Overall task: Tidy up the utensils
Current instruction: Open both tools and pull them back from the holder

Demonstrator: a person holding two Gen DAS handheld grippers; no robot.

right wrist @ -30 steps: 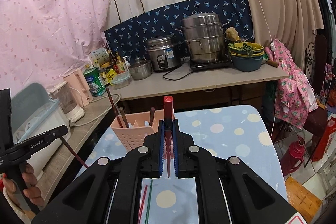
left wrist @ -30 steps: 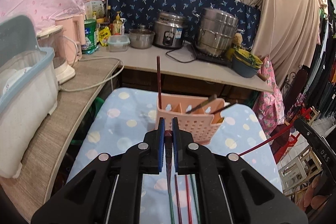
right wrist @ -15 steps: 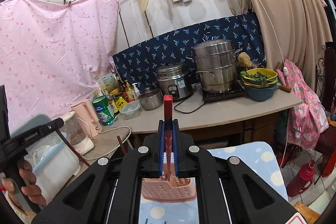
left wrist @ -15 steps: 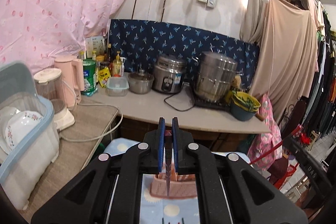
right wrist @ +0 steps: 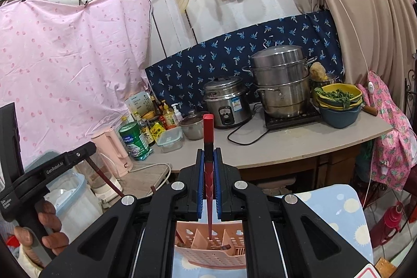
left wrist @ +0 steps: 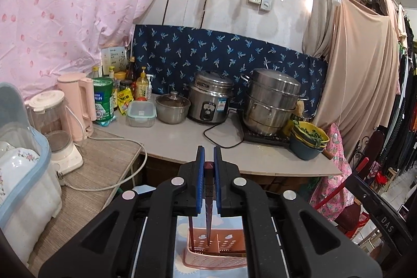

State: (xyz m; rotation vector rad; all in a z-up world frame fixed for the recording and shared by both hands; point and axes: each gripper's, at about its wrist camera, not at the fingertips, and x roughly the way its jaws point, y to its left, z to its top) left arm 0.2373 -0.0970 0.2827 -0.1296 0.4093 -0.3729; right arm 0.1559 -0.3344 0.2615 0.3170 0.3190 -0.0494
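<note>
Your left gripper (left wrist: pixel 208 168) is clamped on a dark red chopstick (left wrist: pixel 208 202) that hangs point-down over the pink basket (left wrist: pixel 216 255). Your right gripper (right wrist: pixel 208 160) is squeezed onto a bright red chopstick (right wrist: pixel 208 147) the same way, its square top poking up above the fingers (right wrist: pixel 199 173) and its tip pointing down at a middle compartment. I honestly can't tell if either tip is touching the basket floor, since the gripper bodies hide most of it.

The basket sits on a light blue cloth with pale dots (right wrist: pixel 336 210). It's perforated plastic with dividers, and another dark stick (left wrist: pixel 191 232) already stands in its left end.

Moving outward, there's a grey counter (left wrist: pixel 182 137) straight ahead holding a rice cooker (left wrist: pixel 209 100), a stacked steel steamer (left wrist: pixel 272 100), a small lidded pot (left wrist: pixel 172 106) and yellow and blue bowls (left wrist: pixel 308 141) close to the right edge. To your left a woven-look side surface (left wrist: pixel 104 163) carries a blender (left wrist: pixel 56 127), a pink kettle (left wrist: pixel 78 106) and a dish bin (left wrist: pixel 23 179).

The cloth's right edge drops off toward the floor, with a red bottle (right wrist: pixel 391 220) down there. Above the basket there's open room.
</note>
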